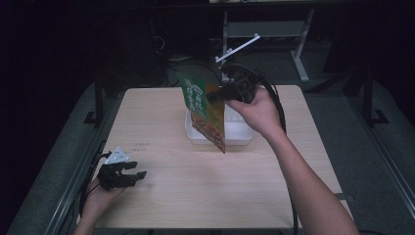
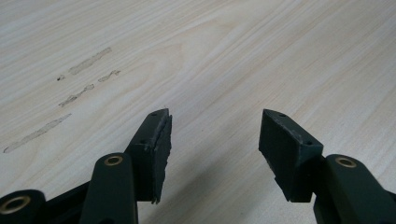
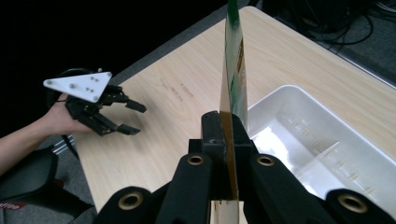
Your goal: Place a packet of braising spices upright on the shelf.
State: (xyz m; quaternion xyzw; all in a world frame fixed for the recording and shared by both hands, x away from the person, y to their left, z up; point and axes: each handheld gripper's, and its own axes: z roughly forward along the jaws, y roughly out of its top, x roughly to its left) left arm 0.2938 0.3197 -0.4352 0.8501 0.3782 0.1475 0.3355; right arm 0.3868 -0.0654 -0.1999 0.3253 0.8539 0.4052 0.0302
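A flat green and orange packet (image 1: 205, 113) hangs above the white tray (image 1: 244, 133) near the table's far middle. My right gripper (image 1: 215, 95) is shut on the packet's upper edge. In the right gripper view the packet (image 3: 232, 79) stands edge-on between the closed jaws, with the tray (image 3: 308, 135) below it to the right, holding nothing I can see. My left gripper (image 1: 140, 176) rests low at the table's near left corner, open, with bare wood between its pads (image 2: 161, 140). The left gripper (image 3: 133, 119) also appears in the right gripper view, at the left.
The light wooden table (image 1: 195, 186) has faint scuff marks (image 2: 79, 93) in front of the left gripper. Dark floor, cables and a desk frame (image 1: 264, 29) lie beyond the far edge. A black cable (image 1: 281, 112) trails from the right gripper along the forearm.
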